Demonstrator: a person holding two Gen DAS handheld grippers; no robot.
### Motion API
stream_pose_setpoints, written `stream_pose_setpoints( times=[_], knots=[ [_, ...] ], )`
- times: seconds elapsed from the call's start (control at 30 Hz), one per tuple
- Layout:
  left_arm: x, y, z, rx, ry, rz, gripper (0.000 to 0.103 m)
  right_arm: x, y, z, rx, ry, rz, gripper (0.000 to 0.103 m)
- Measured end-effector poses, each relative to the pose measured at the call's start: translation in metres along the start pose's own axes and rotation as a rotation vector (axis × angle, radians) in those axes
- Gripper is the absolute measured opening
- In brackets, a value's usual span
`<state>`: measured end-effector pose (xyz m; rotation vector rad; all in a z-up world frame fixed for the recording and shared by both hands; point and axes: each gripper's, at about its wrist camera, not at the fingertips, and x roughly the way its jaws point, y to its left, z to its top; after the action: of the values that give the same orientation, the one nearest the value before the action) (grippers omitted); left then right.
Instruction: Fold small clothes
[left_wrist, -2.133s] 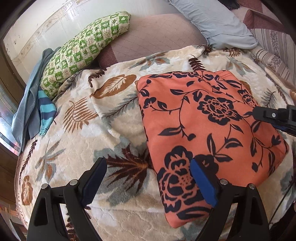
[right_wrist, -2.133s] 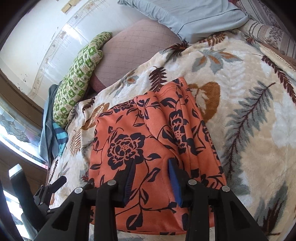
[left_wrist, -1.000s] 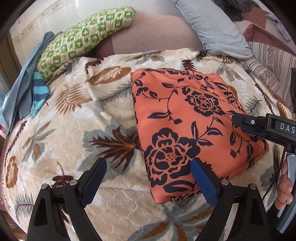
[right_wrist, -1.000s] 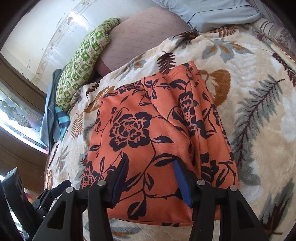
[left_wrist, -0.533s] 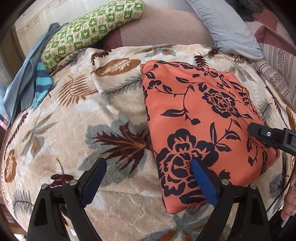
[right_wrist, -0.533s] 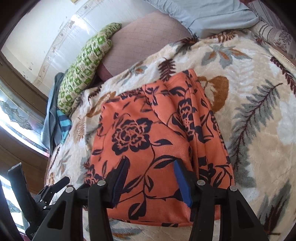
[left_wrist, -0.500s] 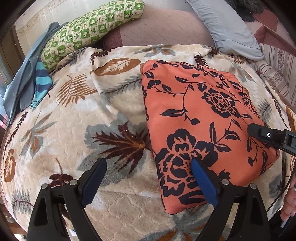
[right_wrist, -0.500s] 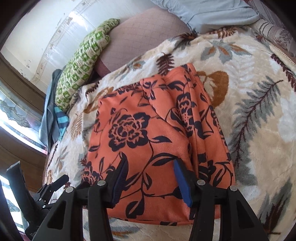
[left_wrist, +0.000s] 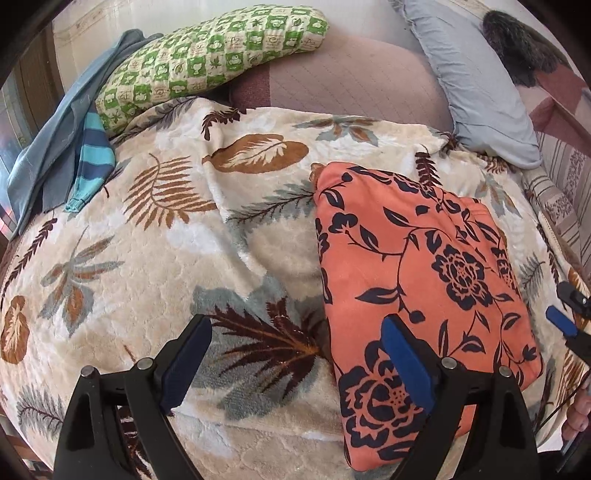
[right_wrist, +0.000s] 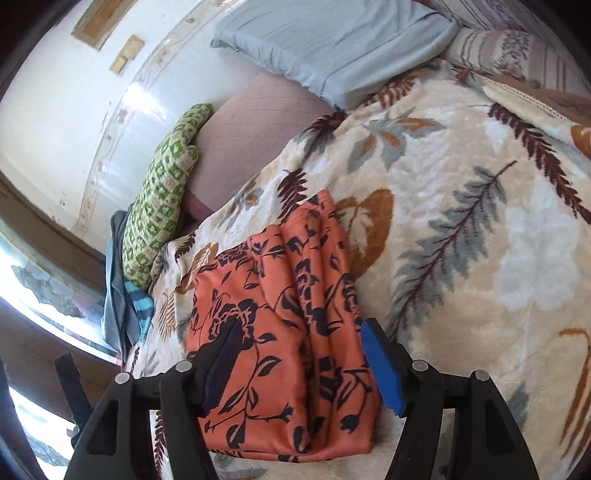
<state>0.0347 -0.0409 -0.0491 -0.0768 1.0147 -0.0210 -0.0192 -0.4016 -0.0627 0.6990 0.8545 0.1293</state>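
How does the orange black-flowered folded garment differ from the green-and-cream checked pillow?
The orange black-flowered folded garment lies flat, a thin folded rectangle; the green-and-cream checked pillow is plump and long. The garment sits out on the leaf-print fleece blanket, next to the grippers; the pillow lies off the blanket, at the far edge near the wall. The garment carries large dark flowers; the pillow has small squares. Both are patterned fabric, and no gripper touches either.

No readable text, labels, brands or numbers anywhere in either view. Only patterns, no lettering.
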Motion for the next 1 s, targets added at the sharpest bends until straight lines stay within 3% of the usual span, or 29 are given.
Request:
stream_pose_setpoints(
  times=[0.13,0.33,0.7,0.83,0.9,0.93,0.97,1.0],
  knots=[
    [0.018,0.008,0.004,-0.057,0.065,-0.081,0.093,0.009,-0.026,0.005,0.119,0.065,0.056,0.071],
    [0.041,0.006,-0.004,-0.111,0.148,-0.190,0.093,0.032,-0.029,0.001,0.128,0.136,0.080,0.071],
    [0.062,-0.006,0.005,-0.093,0.191,-0.324,0.093,0.073,-0.010,-0.001,0.027,0.151,0.049,0.075],
    [0.070,-0.007,0.010,-0.109,0.193,-0.341,0.093,0.091,0.012,-0.004,-0.099,0.160,0.020,0.074],
    [0.071,-0.010,0.014,-0.097,0.184,-0.343,0.093,0.094,0.023,-0.007,-0.170,0.166,-0.016,0.069],
    [0.070,-0.011,0.015,-0.100,0.176,-0.347,0.089,0.095,0.026,-0.008,-0.189,0.170,-0.018,0.062],
    [0.070,-0.014,0.018,-0.103,0.167,-0.361,0.072,0.095,0.029,-0.010,-0.201,0.166,-0.026,0.060],
    [0.069,-0.016,0.019,-0.103,0.164,-0.368,0.068,0.094,0.031,-0.010,-0.214,0.164,-0.032,0.055]
  ],
)
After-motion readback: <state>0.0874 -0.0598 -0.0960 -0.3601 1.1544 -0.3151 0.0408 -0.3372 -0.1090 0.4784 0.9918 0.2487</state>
